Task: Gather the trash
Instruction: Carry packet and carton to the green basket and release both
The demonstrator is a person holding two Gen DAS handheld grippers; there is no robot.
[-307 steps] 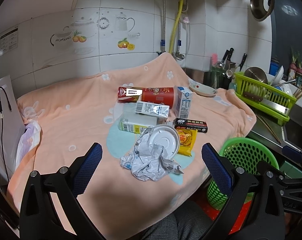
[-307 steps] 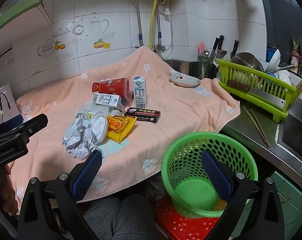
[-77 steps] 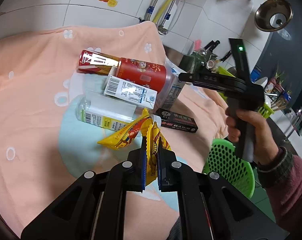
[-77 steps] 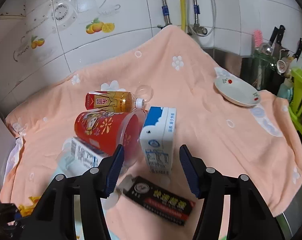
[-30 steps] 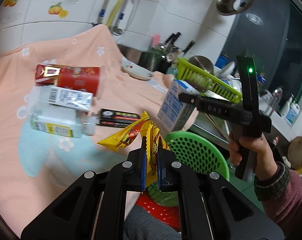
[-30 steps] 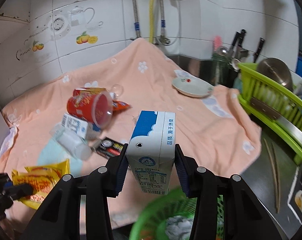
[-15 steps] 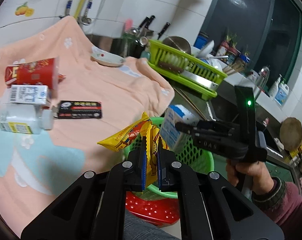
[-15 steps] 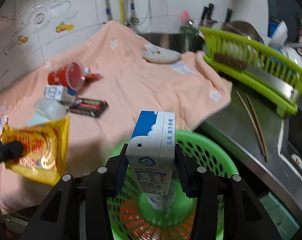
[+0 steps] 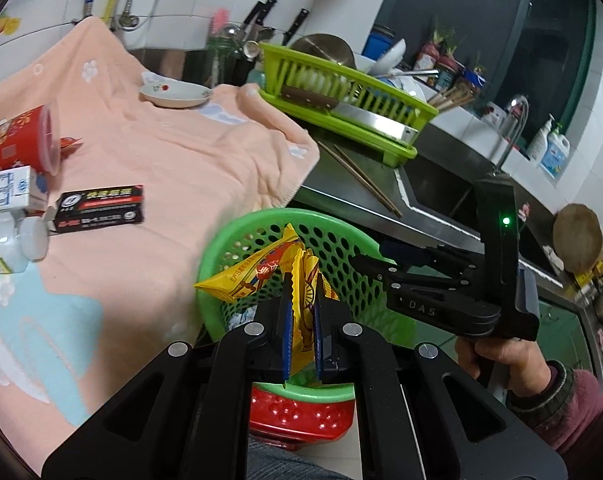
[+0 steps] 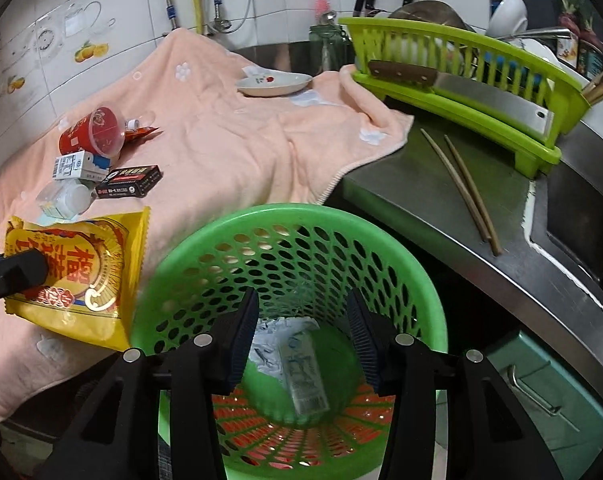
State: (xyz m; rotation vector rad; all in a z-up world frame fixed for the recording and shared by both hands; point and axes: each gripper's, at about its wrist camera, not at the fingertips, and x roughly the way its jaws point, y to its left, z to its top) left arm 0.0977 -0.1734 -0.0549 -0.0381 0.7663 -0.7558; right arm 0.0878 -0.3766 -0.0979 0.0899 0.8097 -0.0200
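My left gripper [image 9: 301, 312] is shut on a yellow snack bag [image 9: 257, 270] and holds it above the near rim of the green basket [image 9: 229, 240]. The bag also shows in the right wrist view [image 10: 77, 272], left of the basket [image 10: 417, 280]. My right gripper [image 10: 303, 316] is open and empty right above the basket. The milk carton [image 10: 303, 376] lies inside the basket on crumpled paper [image 10: 269, 340]. On the peach cloth [image 10: 221, 140] lie a red cup [image 10: 91, 130], a small carton [image 10: 79, 166], a black box [image 10: 127, 182] and a white plastic bottle [image 10: 63, 200].
A white dish [image 10: 275, 84] sits at the back of the cloth. A green dish rack [image 10: 461, 80] with a cleaver stands on the steel counter [image 10: 421, 208], with chopsticks [image 10: 461, 188] before it. The basket rests on a red stool [image 9: 297, 412].
My right gripper has opened and the milk carton has dropped into the basket. My left gripper has carried the yellow bag further over the basket.
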